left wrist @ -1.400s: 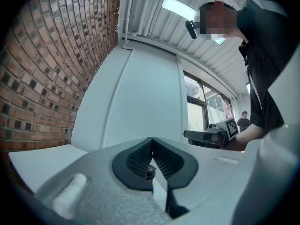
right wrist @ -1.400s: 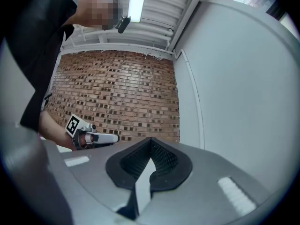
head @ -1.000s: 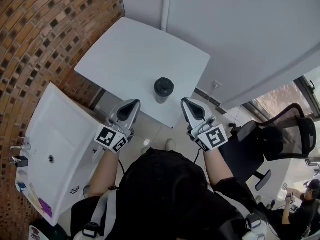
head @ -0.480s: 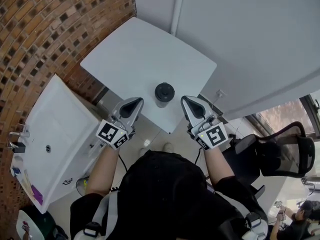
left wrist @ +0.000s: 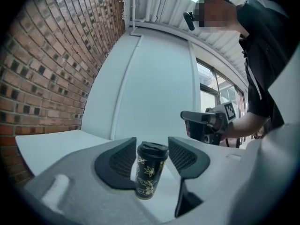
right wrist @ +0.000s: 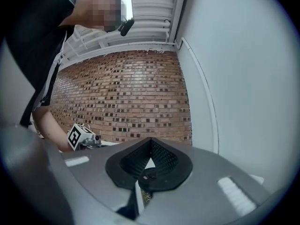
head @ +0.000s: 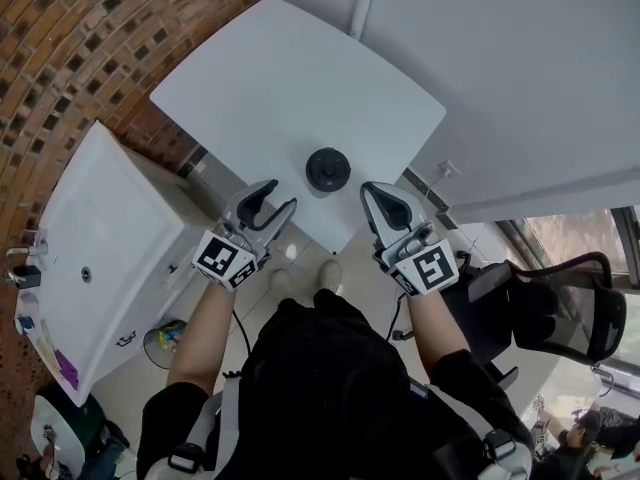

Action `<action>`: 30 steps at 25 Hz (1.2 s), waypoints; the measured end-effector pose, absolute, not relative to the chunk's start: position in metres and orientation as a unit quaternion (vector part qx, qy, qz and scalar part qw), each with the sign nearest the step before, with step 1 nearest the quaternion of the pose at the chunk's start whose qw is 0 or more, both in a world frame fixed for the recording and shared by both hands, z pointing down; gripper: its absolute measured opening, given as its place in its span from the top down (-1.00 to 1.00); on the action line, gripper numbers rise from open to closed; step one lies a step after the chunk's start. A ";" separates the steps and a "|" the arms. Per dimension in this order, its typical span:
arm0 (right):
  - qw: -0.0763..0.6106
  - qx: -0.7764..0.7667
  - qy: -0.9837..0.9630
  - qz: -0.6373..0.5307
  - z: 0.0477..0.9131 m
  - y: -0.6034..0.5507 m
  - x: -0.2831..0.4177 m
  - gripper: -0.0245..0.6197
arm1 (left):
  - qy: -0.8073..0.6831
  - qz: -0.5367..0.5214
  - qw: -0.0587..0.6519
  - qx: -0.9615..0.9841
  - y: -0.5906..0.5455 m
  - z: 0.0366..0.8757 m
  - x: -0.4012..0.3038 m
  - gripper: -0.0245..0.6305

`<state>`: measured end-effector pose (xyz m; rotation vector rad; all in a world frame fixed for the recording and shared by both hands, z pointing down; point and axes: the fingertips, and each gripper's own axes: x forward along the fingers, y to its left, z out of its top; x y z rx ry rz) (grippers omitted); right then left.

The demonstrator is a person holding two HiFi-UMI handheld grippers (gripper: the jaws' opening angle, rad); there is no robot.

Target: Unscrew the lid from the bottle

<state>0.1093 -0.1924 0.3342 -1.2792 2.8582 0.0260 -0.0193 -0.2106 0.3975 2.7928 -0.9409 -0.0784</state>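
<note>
A black bottle (head: pixel 327 168) with a black lid stands upright near the front edge of the white table (head: pixel 290 78). In the left gripper view the bottle (left wrist: pixel 149 176) shows gold flowers on its side. My left gripper (head: pixel 277 198) hovers just left of and short of it; its jaws have just been opening and are open, with the bottle ahead in line with the gap and untouched. My right gripper (head: pixel 369 192) is shut and empty, right of the bottle. In the right gripper view a sliver of the bottle (right wrist: pixel 143 197) peeks below the closed jaws (right wrist: pixel 151 144).
A brick wall (head: pixel 60 58) runs along the left, with a white sink (head: pixel 90 258) below it. A black office chair (head: pixel 560 308) stands at the right. The right gripper (left wrist: pixel 206 125) shows in the left gripper view, and the left gripper's marker cube (right wrist: pixel 77 137) in the right gripper view.
The left gripper's jaws have gone from shut to open. Both grippers have drawn a little closer to the bottle; the right stays shut.
</note>
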 end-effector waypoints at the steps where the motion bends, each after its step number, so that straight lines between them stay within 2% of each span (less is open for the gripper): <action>1: 0.004 -0.409 0.913 0.004 0.338 -0.192 0.110 0.91 | -0.317 -0.015 0.097 0.943 -0.209 0.408 -0.016 0.16; 3: 0.003 -0.412 0.911 -0.007 0.347 -0.193 0.114 0.91 | -0.316 0.011 0.099 0.943 -0.209 0.431 -0.009 -0.16; 5: 0.000 -0.416 0.909 -0.015 0.357 -0.197 0.118 0.91 | -0.313 0.030 0.111 0.943 -0.213 0.457 -0.003 -0.25; 13: -0.013 -0.432 0.900 -0.051 0.396 -0.200 0.130 0.91 | -0.290 0.087 0.134 0.944 -0.224 0.535 0.020 -0.25; 30: -0.021 -0.441 0.895 -0.068 0.424 -0.214 0.152 0.91 | -0.190 0.146 0.094 0.966 -0.244 0.583 0.073 -0.31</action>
